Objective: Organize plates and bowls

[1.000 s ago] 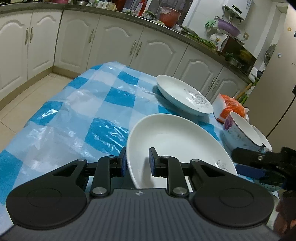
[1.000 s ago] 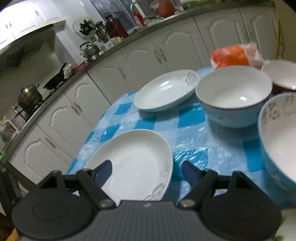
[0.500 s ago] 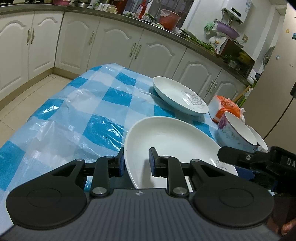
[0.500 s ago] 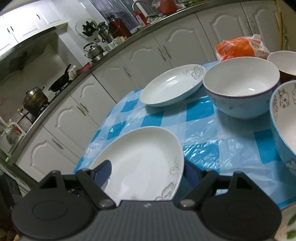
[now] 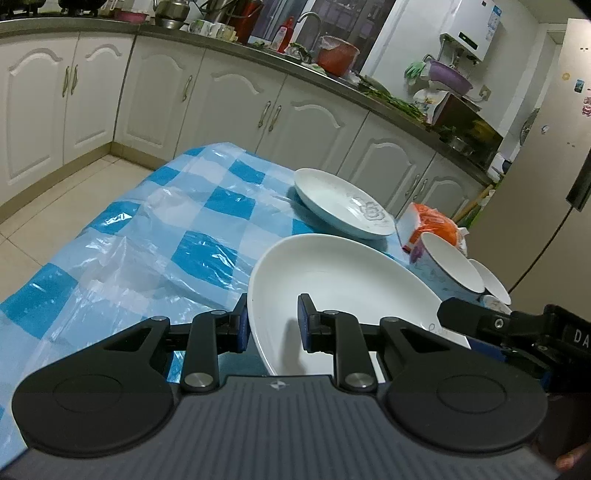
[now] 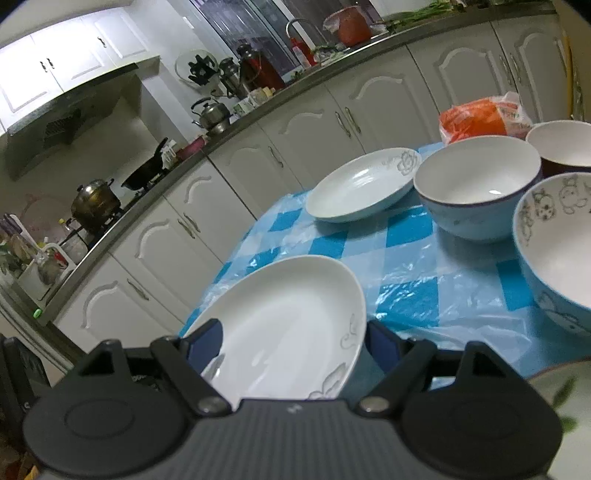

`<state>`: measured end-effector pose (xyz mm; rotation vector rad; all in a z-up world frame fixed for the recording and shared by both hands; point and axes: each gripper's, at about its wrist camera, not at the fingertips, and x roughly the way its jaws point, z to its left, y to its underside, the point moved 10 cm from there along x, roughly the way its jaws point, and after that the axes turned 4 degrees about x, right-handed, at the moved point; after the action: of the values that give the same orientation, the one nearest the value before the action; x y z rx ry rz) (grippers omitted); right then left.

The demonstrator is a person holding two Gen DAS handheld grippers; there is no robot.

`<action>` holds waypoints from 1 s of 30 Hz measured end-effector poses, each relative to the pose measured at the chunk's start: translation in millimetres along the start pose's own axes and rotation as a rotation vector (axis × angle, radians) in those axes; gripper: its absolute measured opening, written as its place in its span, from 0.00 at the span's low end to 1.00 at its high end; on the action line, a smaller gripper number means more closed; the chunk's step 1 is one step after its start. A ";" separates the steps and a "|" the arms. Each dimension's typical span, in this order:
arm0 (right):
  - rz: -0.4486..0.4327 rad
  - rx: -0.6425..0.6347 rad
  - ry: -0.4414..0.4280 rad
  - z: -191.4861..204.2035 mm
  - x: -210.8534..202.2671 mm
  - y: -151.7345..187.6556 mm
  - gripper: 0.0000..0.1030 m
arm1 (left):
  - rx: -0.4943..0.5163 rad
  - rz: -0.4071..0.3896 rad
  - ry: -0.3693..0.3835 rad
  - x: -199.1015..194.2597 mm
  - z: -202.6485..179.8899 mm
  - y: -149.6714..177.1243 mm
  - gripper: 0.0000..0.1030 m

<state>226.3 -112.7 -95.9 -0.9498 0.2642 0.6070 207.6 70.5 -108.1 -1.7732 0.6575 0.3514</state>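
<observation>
The left tongs (image 5: pixel 271 323) pinch the near rim of the big plate (image 5: pixel 343 291); the right tongs (image 6: pixel 295 341) stand wide around its other edge, pads seemingly clear of the rim. The plate runs lengthwise away from both. Beyond, on the bench (image 6: pixel 424 273): a second plate (image 6: pixel 360 194), then three bowls (image 6: pixel 476 184).

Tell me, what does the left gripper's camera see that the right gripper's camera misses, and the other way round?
Only the left wrist view shows the right gripper reaching in from the side, and a white water heater on the wall. Only the right wrist view shows the cartoon-print bowl, a kettle and a range hood. Both show the large white plate with the left gripper shut on its rim, a flower-print plate, the orange bag and the checked tablecloth.
</observation>
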 end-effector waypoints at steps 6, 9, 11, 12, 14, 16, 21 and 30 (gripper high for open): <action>-0.033 -0.001 -0.009 1.5 -25.2 2.5 0.82 | 0.012 -0.009 0.015 -16.5 -15.4 5.6 0.23; -0.046 0.003 -0.008 -0.8 -39.2 5.4 0.82 | 0.021 -0.004 0.025 -22.0 -23.9 10.4 0.23; -0.055 0.011 -0.006 -4.1 -49.5 7.8 0.82 | 0.030 0.000 0.035 -26.0 -30.4 14.2 0.23; -0.060 0.013 -0.004 -5.5 -55.0 8.4 0.82 | 0.038 0.002 0.040 -27.3 -35.2 16.3 0.23; -0.073 0.019 0.004 -9.7 -65.9 9.8 0.82 | 0.052 0.009 0.054 -28.6 -43.5 20.2 0.23; -0.090 0.027 0.012 -15.6 -78.6 10.1 0.82 | 0.067 0.018 0.067 -29.7 -53.9 25.3 0.23; -0.140 0.056 0.037 -32.4 -110.2 13.0 0.82 | 0.110 0.041 0.109 -34.1 -84.9 41.0 0.23; -0.233 0.127 0.122 -74.9 -162.2 24.9 0.82 | 0.206 0.095 0.181 -28.0 -140.4 69.9 0.23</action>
<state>84.8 -223.3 -79.6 -0.8806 0.2924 0.3159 130.5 -68.9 -105.2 -1.5914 0.8775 0.1813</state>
